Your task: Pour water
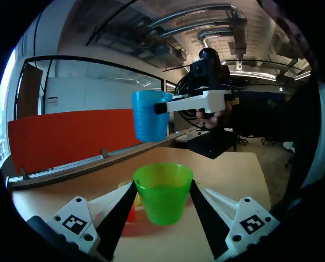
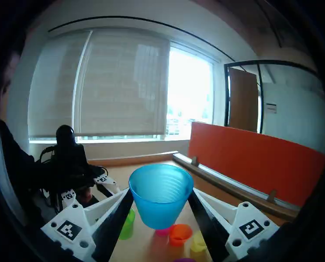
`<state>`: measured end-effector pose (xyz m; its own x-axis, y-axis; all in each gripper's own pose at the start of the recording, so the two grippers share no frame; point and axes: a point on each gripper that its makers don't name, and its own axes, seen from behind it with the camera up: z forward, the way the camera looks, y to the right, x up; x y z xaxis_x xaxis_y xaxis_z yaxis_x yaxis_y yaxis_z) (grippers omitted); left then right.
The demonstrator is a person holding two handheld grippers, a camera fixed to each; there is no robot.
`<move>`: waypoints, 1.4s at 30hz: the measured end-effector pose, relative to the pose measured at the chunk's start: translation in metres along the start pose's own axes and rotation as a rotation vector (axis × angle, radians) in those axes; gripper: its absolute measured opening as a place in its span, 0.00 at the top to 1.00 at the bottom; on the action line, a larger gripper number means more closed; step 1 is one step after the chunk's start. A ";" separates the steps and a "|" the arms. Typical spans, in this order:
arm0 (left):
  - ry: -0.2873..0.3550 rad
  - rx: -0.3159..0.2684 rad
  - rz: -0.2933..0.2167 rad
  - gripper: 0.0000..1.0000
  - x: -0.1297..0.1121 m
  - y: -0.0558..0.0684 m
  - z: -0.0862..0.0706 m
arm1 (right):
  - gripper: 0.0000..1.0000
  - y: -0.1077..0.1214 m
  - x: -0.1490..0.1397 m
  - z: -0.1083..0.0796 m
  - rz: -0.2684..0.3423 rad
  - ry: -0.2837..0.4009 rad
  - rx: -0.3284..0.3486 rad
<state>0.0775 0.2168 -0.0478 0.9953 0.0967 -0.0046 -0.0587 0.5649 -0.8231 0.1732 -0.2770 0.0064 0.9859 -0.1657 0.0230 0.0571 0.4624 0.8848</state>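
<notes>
A green plastic cup [image 1: 162, 198] stands upright between the fingers of my left gripper [image 1: 162, 187], which is shut on it just above the wooden table [image 1: 232, 174]. Beyond it and higher hangs a blue ribbed cup [image 1: 148, 115], upright, with my right gripper [image 1: 159, 106] shut on its rim side and a hand [image 1: 210, 118] behind. In the right gripper view the blue cup [image 2: 160, 196] sits between my right gripper's [image 2: 160, 193] fingers, and the green cup [image 2: 127, 225] shows low at the left. I cannot tell whether either cup holds water.
Small cups stand on the table: red [image 1: 131, 213] and yellow [image 1: 137, 200] behind my left finger; pink [image 2: 164, 231], orange [image 2: 180, 233] and yellow [image 2: 197, 242] under the blue cup. An orange partition [image 1: 70, 135] runs along the table's far edge.
</notes>
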 end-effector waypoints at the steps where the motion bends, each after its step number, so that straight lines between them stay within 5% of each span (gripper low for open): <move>1: -0.002 0.002 0.000 0.15 0.000 -0.001 0.000 | 0.11 0.000 -0.001 -0.001 0.004 0.001 -0.002; 24: -0.058 0.045 -0.022 0.15 -0.013 -0.019 -0.003 | 0.11 0.006 -0.040 -0.026 0.053 -0.044 -0.027; 42: -0.179 0.034 -0.011 0.15 -0.044 -0.016 -0.004 | 0.11 0.001 -0.082 -0.042 0.031 -0.125 -0.016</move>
<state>0.0353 0.2000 -0.0367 0.9666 0.2324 0.1080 -0.0532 0.5942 -0.8026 0.0991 -0.2268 -0.0140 0.9599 -0.2580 0.1094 0.0300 0.4827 0.8753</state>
